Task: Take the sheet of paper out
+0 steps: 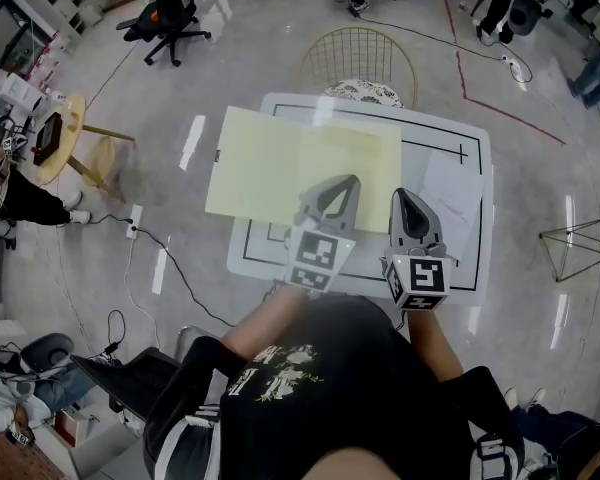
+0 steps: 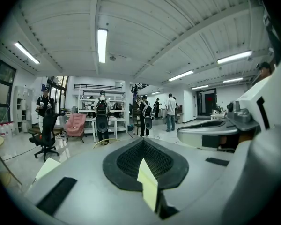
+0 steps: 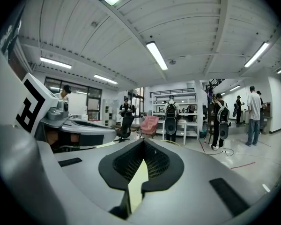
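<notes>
A pale yellow sheet of paper [image 1: 280,163] is held flat in the air above the white table [image 1: 460,138]. My left gripper [image 1: 342,183] is shut on the sheet's near edge, right of its middle. My right gripper [image 1: 405,196] is shut on the sheet's near right corner. In the left gripper view a thin yellow sheet edge [image 2: 147,186] stands clamped between the black pads [image 2: 126,161] of the left gripper [image 2: 143,146]. The right gripper view shows the sheet [image 3: 138,182] pinched edge-on in the right gripper [image 3: 143,146]. Both grippers point level across the room.
The table has a black line border, and a white sheet [image 1: 450,193] lies on its right part. A gold wire chair [image 1: 358,58] stands behind the table. A round wooden table [image 1: 65,133] and a black office chair [image 1: 170,18] are at the left. Cables run over the floor.
</notes>
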